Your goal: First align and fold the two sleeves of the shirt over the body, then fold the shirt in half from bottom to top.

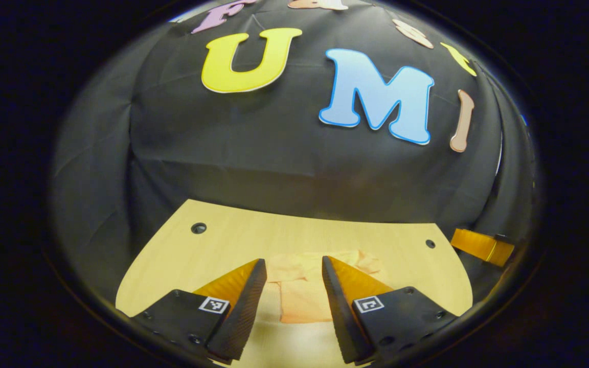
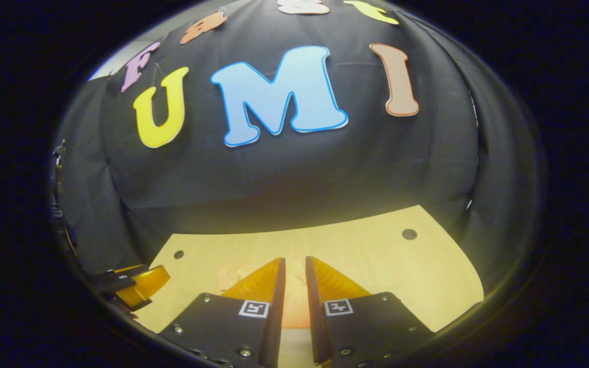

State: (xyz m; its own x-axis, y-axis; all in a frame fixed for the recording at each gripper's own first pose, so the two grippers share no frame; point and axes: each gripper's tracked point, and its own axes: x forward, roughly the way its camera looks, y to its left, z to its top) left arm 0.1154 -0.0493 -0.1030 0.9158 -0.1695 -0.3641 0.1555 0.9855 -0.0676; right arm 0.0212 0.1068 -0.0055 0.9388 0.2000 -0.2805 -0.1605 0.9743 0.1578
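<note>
Left tongs (image 1: 294,268) gape, right tongs (image 2: 295,268) nearly closed, above the shirt (image 1: 304,294); its direction is unclear.

- Tabletop (image 1: 212,250): pale yellow wood-look surface with faint grain; small dark round holes near its far corners.
- Shirt (image 1: 299,301): light peach-orange, plain, no print visible; in the right gripper view it shows as a stronger orange strip (image 2: 294,312) between the tongs.
- Booth wall (image 1: 253,153): black cloth, creased.
- Left tongs (image 1: 294,271): black mounts, each carrying a small white square tag with a black pattern.
- Right tongs (image 2: 294,271): same black mounts, same black-and-white square tags.
</note>
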